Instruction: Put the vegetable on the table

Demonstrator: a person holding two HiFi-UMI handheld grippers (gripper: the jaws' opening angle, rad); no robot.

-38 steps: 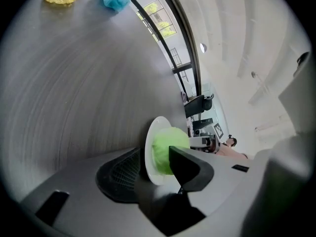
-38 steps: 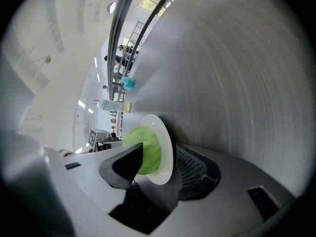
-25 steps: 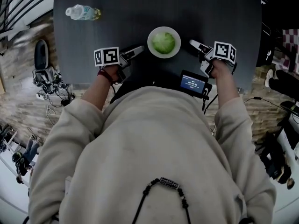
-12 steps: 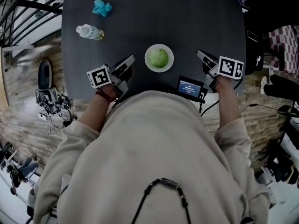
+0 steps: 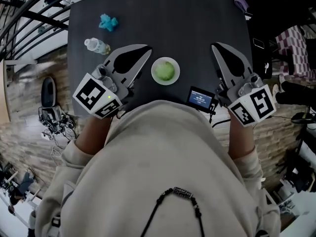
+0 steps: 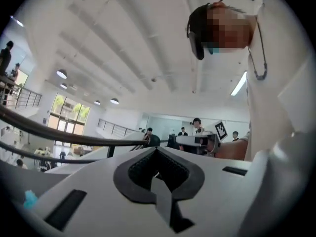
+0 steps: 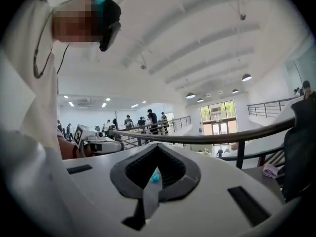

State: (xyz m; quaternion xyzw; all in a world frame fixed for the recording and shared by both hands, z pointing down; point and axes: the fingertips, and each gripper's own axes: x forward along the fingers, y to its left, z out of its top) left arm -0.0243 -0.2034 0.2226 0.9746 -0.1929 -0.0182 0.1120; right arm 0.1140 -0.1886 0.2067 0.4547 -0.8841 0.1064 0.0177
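Note:
A green leafy vegetable (image 5: 165, 71) lies in a white bowl (image 5: 153, 76) near the front edge of the dark table (image 5: 187, 23). Both grippers are lifted off the table, one on each side of the bowl, with their jaws pressed together and nothing between them. My left gripper (image 5: 146, 48) hangs left of the bowl, my right gripper (image 5: 216, 47) to its right. In the left gripper view the shut left gripper (image 6: 157, 150) looks out over the hall, and in the right gripper view the right gripper (image 7: 157, 147) does the same.
A plastic bottle (image 5: 97, 46) lies at the table's left, with a crumpled teal thing (image 5: 108, 22) behind it. A small device with a lit screen (image 5: 201, 99) sits at the front edge, right of the bowl. A purple cloth (image 5: 241, 3) lies at the far right corner.
Both grippers have risen from low beside the bowl toward the head camera and look much larger. Their jaws have closed. The bowl and vegetable have not moved on the table.

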